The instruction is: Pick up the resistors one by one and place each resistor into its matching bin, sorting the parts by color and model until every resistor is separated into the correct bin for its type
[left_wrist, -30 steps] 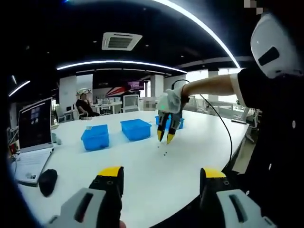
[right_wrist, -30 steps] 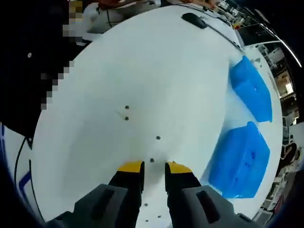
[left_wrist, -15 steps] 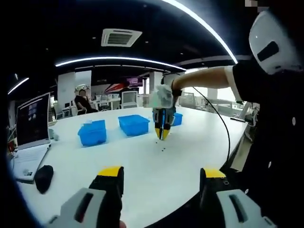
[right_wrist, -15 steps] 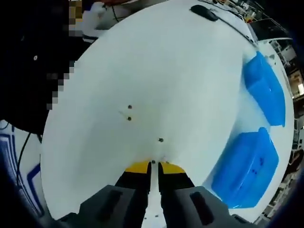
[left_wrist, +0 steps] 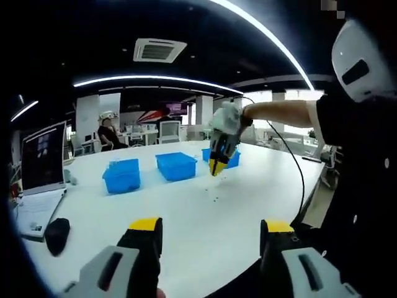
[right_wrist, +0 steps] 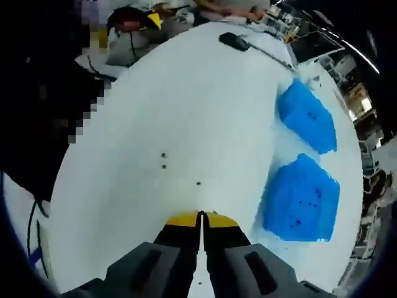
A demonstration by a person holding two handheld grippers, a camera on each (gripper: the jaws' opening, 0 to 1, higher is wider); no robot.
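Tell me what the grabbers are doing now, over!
Left gripper open, low over the white table. Right gripper shut, raised above the table; resistor between jaws not discernible. Loose resistors on table. Blue bins nearby, path clear.

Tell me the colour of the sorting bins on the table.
Blue. The bins show best in the right gripper view, on the white table.

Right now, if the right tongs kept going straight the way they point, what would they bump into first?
Probably the bare white table: the right tongs, pressed shut, aim down at it, past the small dark resistors. Depth is hard to judge.
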